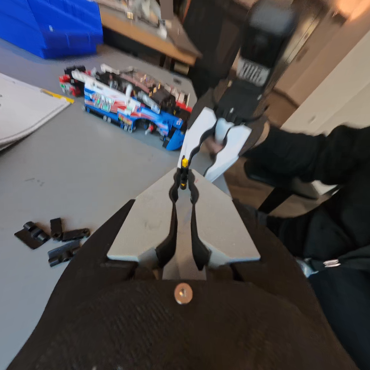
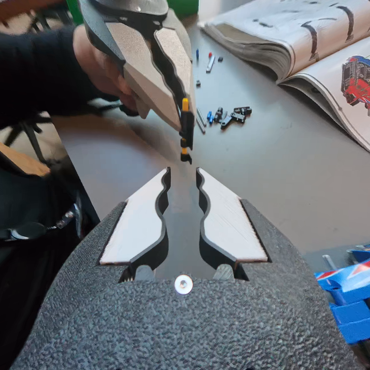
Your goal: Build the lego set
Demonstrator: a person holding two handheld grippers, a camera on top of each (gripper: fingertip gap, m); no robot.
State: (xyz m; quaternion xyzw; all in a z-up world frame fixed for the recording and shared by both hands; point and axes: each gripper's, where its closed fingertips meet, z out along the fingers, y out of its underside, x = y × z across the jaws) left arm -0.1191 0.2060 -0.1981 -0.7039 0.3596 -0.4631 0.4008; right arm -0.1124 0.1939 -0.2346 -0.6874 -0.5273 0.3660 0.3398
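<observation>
My left gripper [image 1: 183, 172] is shut on a small black assembly with a yellow axle through it [image 1: 183, 174] and holds it above the grey table [image 1: 100, 190]. In the right wrist view this assembly [image 2: 186, 130] hangs down from the left gripper [image 2: 186, 120]. My right gripper [image 2: 183, 170] is open and empty, its tips just below the assembly's lower end. It also shows in the left wrist view [image 1: 195, 170], right behind the held piece. The partly built blue, white and red lego car [image 1: 130, 108] stands farther back on the table.
Several loose black pieces [image 1: 54, 238] lie at the lower left. More small black, blue and grey parts [image 2: 230, 118] lie beside an open instruction booklet [image 2: 300, 50]. A blue bin [image 1: 50, 26] stands at the back left. The car's blue nose [image 2: 350, 300] is at my right. My right fingertips sit around 4 centimeters from my left ones.
</observation>
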